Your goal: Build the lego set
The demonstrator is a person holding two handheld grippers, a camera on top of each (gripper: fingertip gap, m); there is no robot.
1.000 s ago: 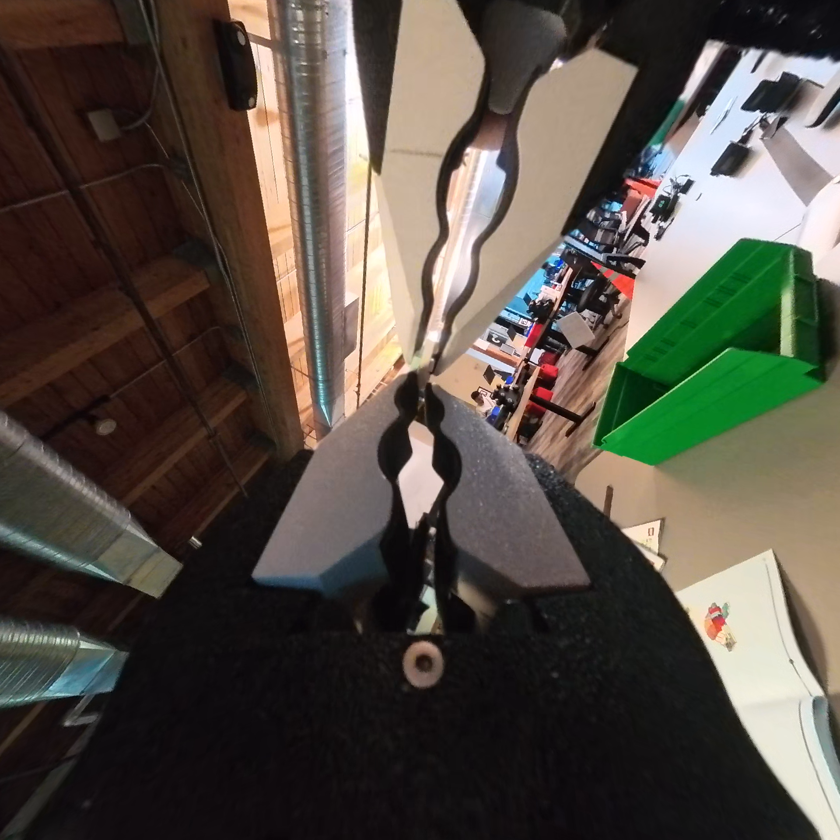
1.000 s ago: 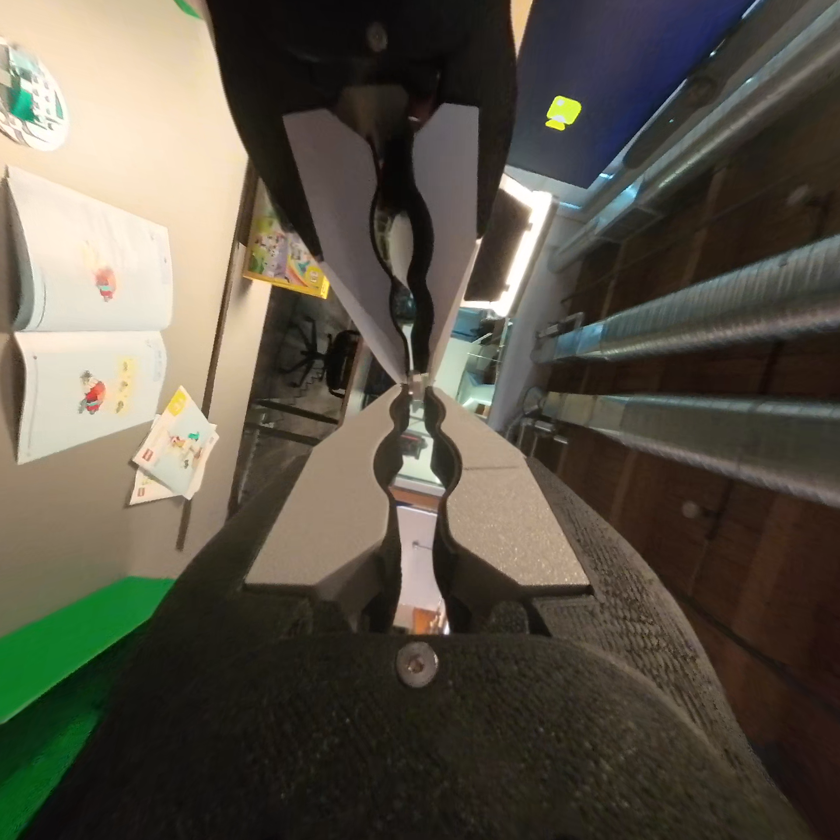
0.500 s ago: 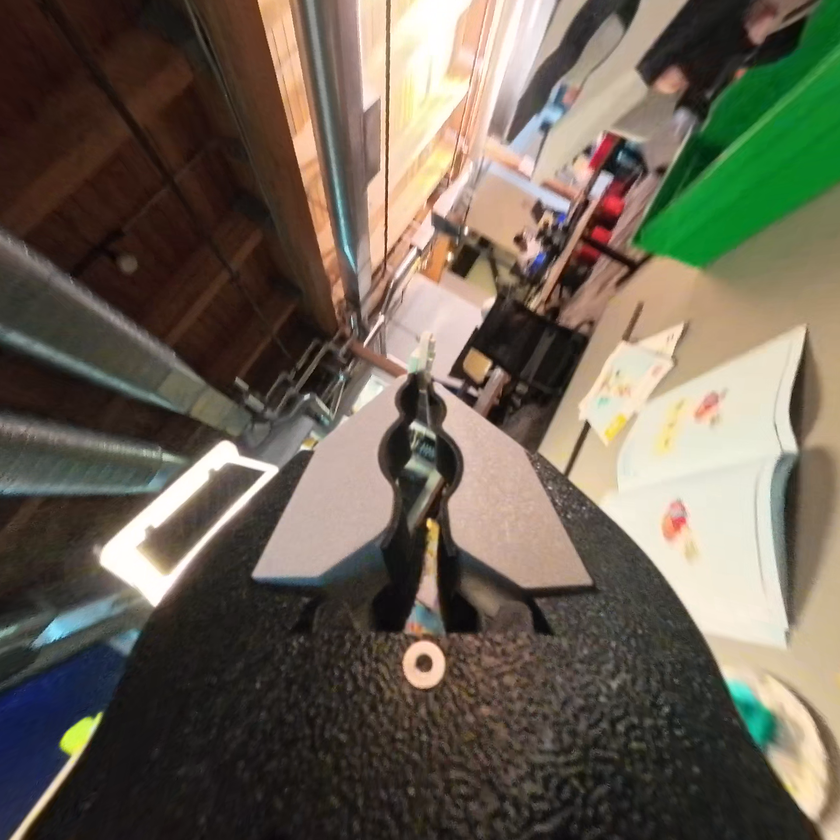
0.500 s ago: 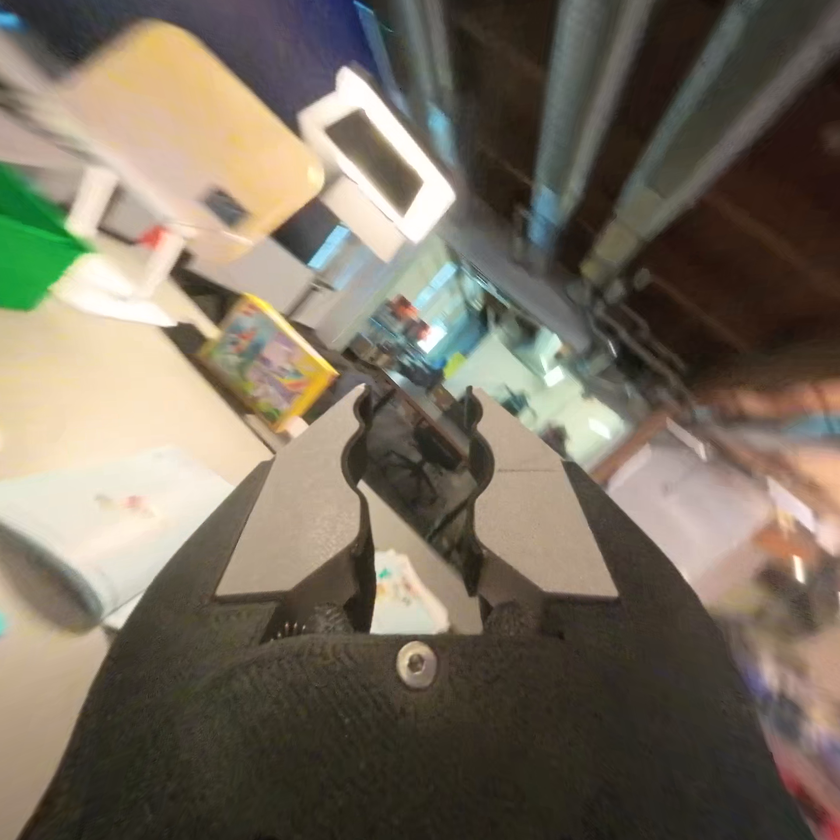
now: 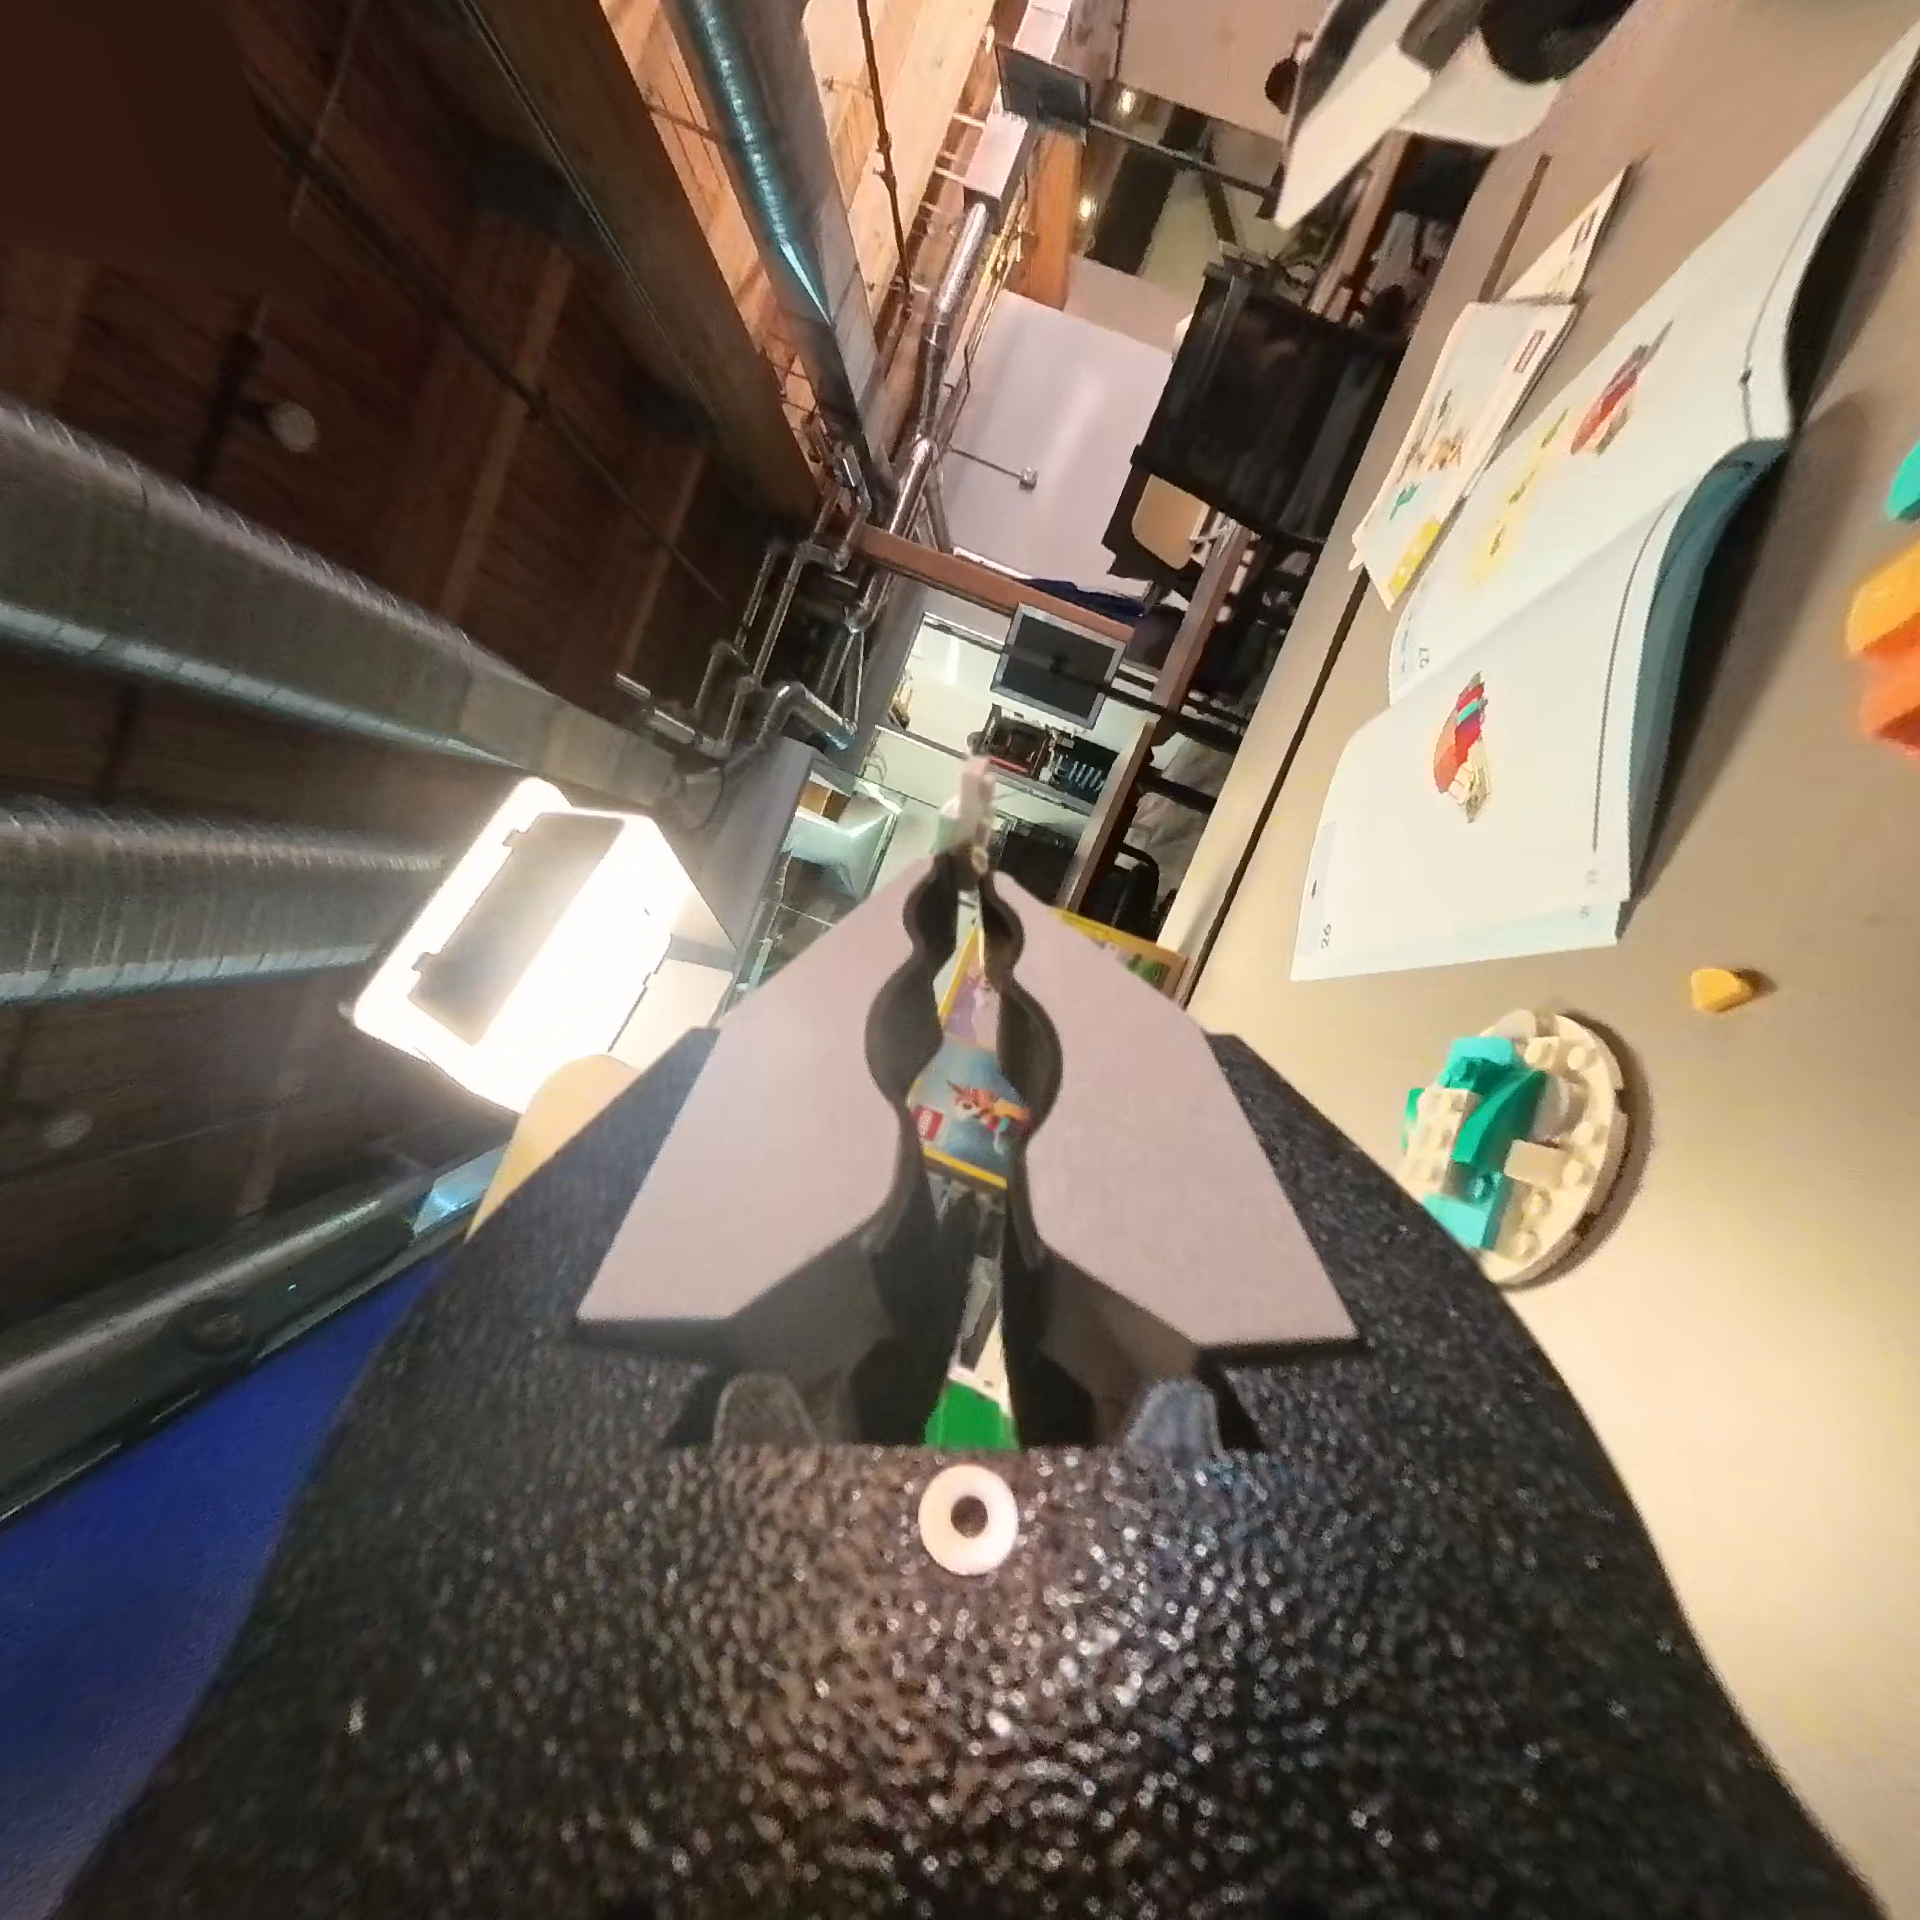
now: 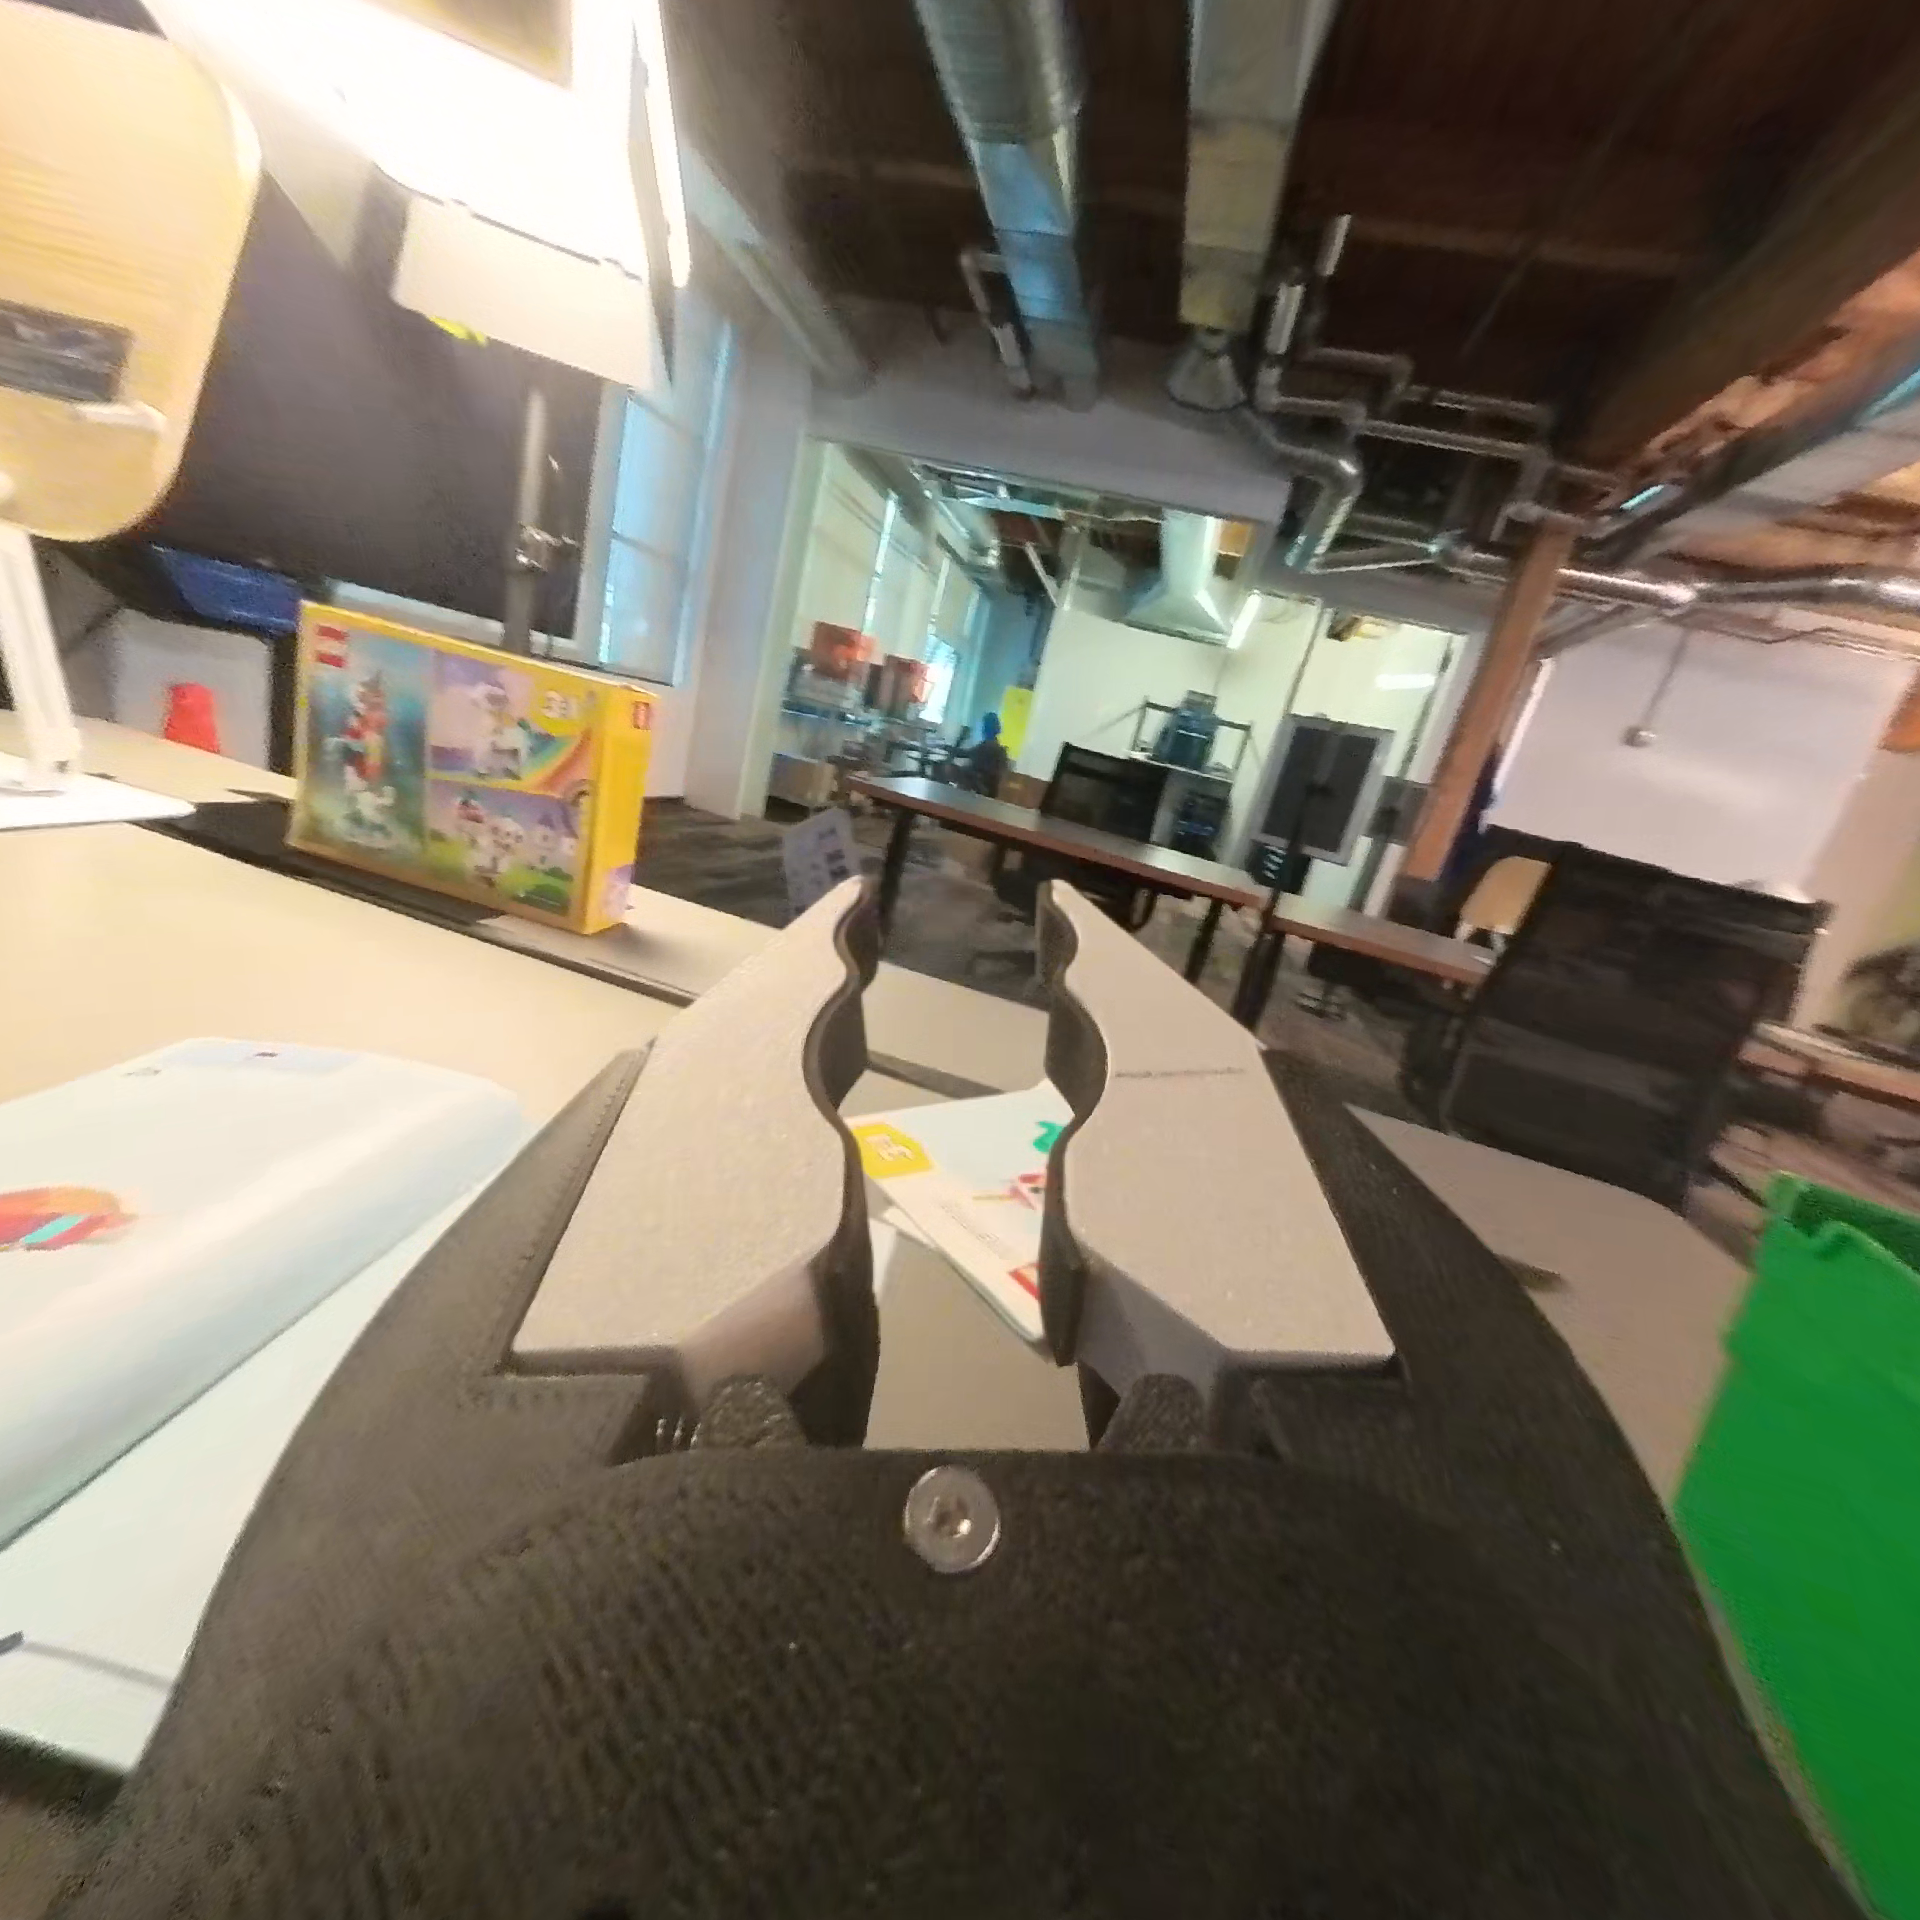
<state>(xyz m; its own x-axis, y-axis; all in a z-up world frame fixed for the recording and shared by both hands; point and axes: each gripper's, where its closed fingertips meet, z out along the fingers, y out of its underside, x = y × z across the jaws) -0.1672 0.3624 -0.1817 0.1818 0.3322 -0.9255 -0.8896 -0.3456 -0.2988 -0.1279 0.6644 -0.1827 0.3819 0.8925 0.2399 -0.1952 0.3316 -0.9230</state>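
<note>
A small pale lego piece sticks out past the tips of the left gripper, clenched on it, its long axis running on along the fingers toward 12 o'clock. At 3 o'clock from it on the table sits the round partly built model, with the open instruction booklet at 2 o'clock. The right gripper, a second ago closed tip to tip against the left one, now stands released and empty, facing the yellow set box at 10 o'clock.

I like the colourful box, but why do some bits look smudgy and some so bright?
In the right wrist view the yellow box is fairly sharp, while the green bin at the edge is smeared; the ceiling light glares white. In the left wrist view a light panel blows out too.
</note>
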